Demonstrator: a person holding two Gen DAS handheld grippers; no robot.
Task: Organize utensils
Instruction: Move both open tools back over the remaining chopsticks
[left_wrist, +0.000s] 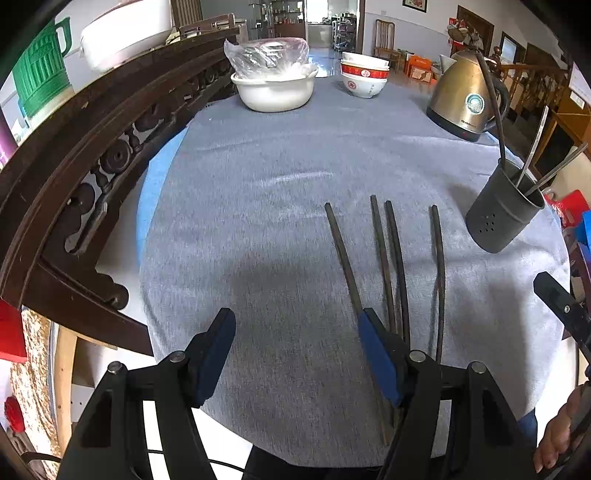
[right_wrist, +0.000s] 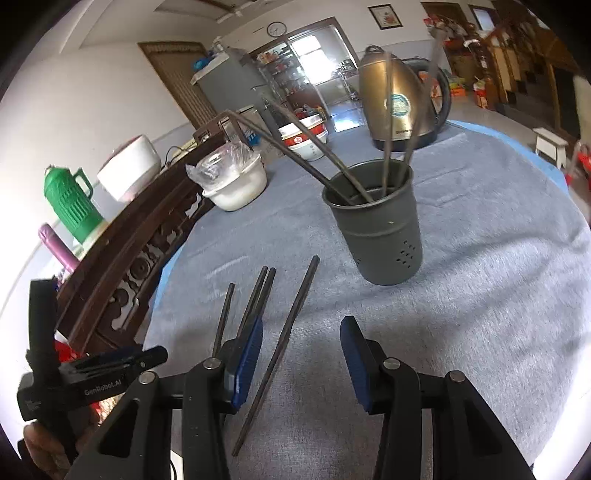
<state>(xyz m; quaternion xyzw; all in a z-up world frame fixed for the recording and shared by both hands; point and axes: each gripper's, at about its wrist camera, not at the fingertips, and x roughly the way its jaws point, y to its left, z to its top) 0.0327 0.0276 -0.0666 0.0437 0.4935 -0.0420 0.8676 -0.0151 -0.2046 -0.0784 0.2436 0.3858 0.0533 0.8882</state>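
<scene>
Chopstick (right_wrist: 280, 343) between right hand-held gripper (right_wrist: 301, 332) pads — seemingly untouched.

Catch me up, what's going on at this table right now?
A person is sorting chopsticks into the dark holder cup, which already holds a few. Four chopsticks lie on the grey cloth. The right hand-held gripper straddles one loose chopstick, not gripping. The left hand-held gripper hangs open, empty.

walls white (right_wrist: 92, 96) | wooden door (right_wrist: 181, 77) | carved dark bench-back (left_wrist: 92, 147)
</scene>
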